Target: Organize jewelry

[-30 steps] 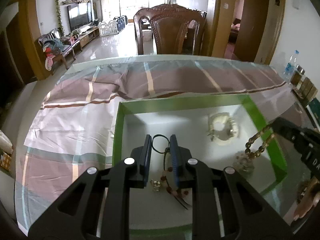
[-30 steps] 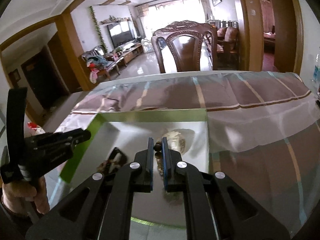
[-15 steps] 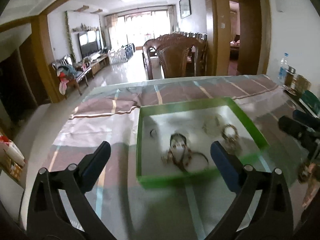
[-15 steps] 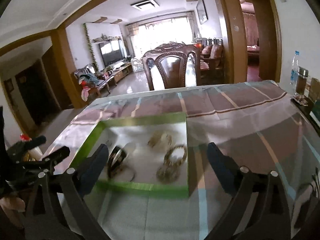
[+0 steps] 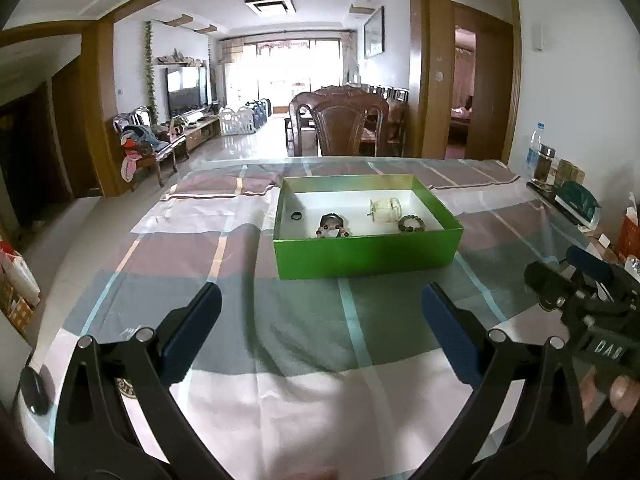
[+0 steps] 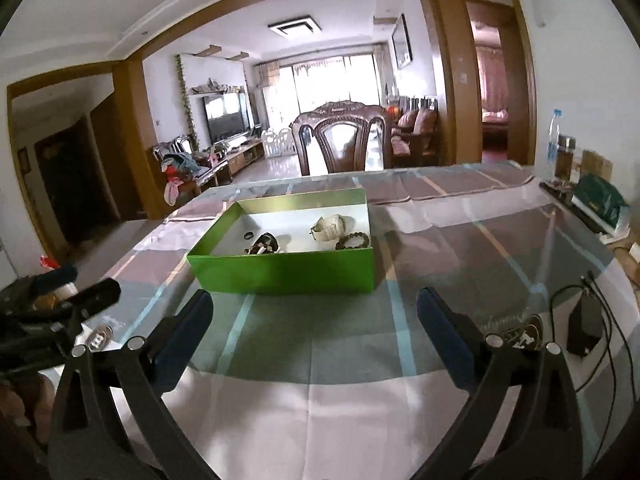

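Note:
A green box [image 5: 368,256] with a white floor stands on the table ahead of both grippers; it also shows in the right wrist view [image 6: 280,272]. Inside lie a small black ring [image 5: 296,216], a dark beaded piece [image 5: 332,227], a pale bracelet [image 5: 385,208] and a brown bead bracelet [image 5: 411,224]. The same pale bracelet [image 6: 329,228] and bead bracelet [image 6: 353,241] show in the right wrist view. My left gripper [image 5: 320,332] is open and empty, well short of the box. My right gripper [image 6: 314,332] is open and empty too.
A plaid cloth under glass covers the table [image 5: 280,340]. Bottles and a green packet [image 5: 576,200] stand at the right edge. A black device with cables [image 6: 584,326] lies at the right. A wooden chair [image 5: 348,128] stands behind the table.
Both grippers opened, let go of the jewelry in the box, and pulled back and away from it. The box now sits farther ahead.

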Demonstrator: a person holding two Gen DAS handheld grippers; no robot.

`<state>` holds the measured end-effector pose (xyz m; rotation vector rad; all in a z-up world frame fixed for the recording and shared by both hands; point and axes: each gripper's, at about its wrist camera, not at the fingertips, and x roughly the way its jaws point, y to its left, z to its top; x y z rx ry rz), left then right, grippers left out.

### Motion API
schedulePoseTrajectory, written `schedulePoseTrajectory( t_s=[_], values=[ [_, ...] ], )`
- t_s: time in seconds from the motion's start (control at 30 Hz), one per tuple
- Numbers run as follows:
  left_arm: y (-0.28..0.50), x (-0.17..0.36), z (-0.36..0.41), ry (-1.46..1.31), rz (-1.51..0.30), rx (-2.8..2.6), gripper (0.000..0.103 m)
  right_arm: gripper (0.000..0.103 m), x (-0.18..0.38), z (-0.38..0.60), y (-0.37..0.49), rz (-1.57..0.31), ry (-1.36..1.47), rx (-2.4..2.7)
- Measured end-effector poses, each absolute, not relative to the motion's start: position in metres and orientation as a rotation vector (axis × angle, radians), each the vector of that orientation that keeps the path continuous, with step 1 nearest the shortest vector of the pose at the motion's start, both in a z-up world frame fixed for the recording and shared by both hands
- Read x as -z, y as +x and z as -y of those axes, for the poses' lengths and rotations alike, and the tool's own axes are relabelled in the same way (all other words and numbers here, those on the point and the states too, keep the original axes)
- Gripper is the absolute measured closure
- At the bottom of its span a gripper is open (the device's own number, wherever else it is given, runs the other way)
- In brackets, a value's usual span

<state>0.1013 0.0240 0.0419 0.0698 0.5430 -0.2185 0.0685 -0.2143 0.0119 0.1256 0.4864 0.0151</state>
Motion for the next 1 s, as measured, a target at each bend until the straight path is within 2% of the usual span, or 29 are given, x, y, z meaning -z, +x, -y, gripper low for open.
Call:
schedulePoseTrajectory(
  t_s=[0.23,1.0],
  values=[
    [0.089,-0.029,-0.017,0.102,-0.565,0.229,0.004,0.003,-0.011,0.205,0.05,-0.495,0.106,-0.01],
    [0.082,-0.047,-0.017,0.103,-0.546,0.195,0.004,0.003,-0.029,0.204,0.037,-0.478,0.086,0.012]
  ],
)
